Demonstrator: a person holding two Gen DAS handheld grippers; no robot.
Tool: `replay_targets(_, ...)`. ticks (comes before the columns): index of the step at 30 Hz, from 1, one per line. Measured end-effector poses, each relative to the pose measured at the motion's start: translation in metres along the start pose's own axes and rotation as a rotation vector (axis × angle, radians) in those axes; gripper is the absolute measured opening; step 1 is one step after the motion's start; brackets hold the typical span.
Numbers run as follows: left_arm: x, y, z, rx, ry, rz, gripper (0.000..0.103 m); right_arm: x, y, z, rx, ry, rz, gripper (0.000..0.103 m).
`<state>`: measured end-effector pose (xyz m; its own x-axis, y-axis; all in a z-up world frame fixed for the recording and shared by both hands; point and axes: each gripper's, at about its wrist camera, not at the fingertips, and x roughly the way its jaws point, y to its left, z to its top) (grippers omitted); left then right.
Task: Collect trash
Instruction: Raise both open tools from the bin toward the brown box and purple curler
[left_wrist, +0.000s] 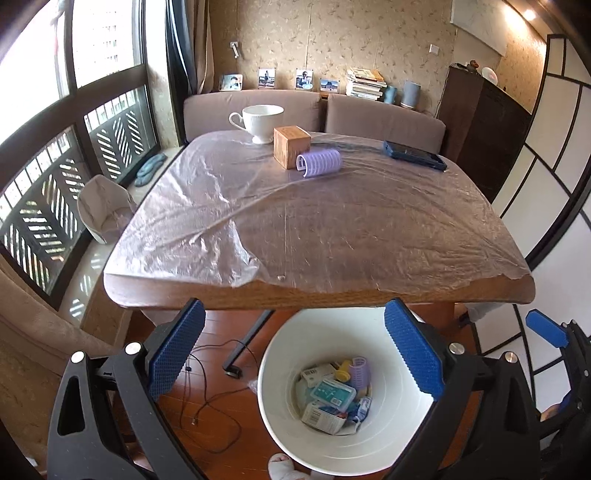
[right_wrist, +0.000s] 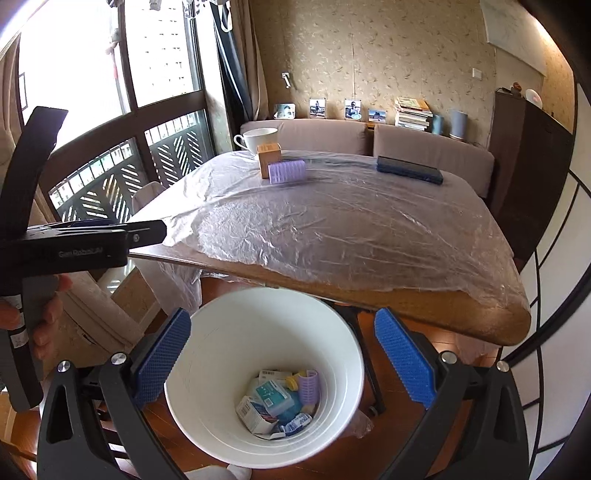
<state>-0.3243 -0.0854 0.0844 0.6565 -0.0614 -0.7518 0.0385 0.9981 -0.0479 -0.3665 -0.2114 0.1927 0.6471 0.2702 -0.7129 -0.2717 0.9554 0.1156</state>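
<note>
Both grippers — left gripper (left_wrist: 295, 354) and right gripper (right_wrist: 282, 360) — hang spread and empty over the white bin (right_wrist: 207, 332) below the table's near edge, trash inside; judged next: reach for the purple roller (left_wrist: 319, 162) near the far edge beside the wooden box (left_wrist: 291, 146).

White bin (left_wrist: 388, 435), lilac ribbed roller (left_wrist: 319, 163)

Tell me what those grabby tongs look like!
Both the left tongs and the right tongs have black plastic frames with round silver bolts. Their fingers wear bright blue bumpy rubber pads. Small white lettering marks one black body.
</note>
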Motion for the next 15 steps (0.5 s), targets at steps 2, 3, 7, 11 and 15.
replay_targets(2,0.001,0.000,0.004,0.008,-0.005,0.008,0.099,0.001,0.002,0.005,-0.005,-0.002,-0.001,0.098)
replay_targets(3,0.003,0.000,0.008,0.009,-0.004,0.009,0.099,0.002,0.003,0.009,-0.009,-0.002,-0.006,0.098)
replay_targets(7,0.012,0.004,0.026,0.021,-0.012,0.004,0.099,0.015,0.002,0.024,-0.001,-0.004,0.004,0.098)
replay_targets(11,0.032,0.013,0.058,0.053,-0.029,-0.003,0.099,0.045,0.003,0.046,-0.010,0.006,0.008,0.098)
replay_targets(15,0.062,0.023,0.091,0.108,-0.039,-0.009,0.099,0.084,0.003,0.077,-0.027,0.020,-0.007,0.098)
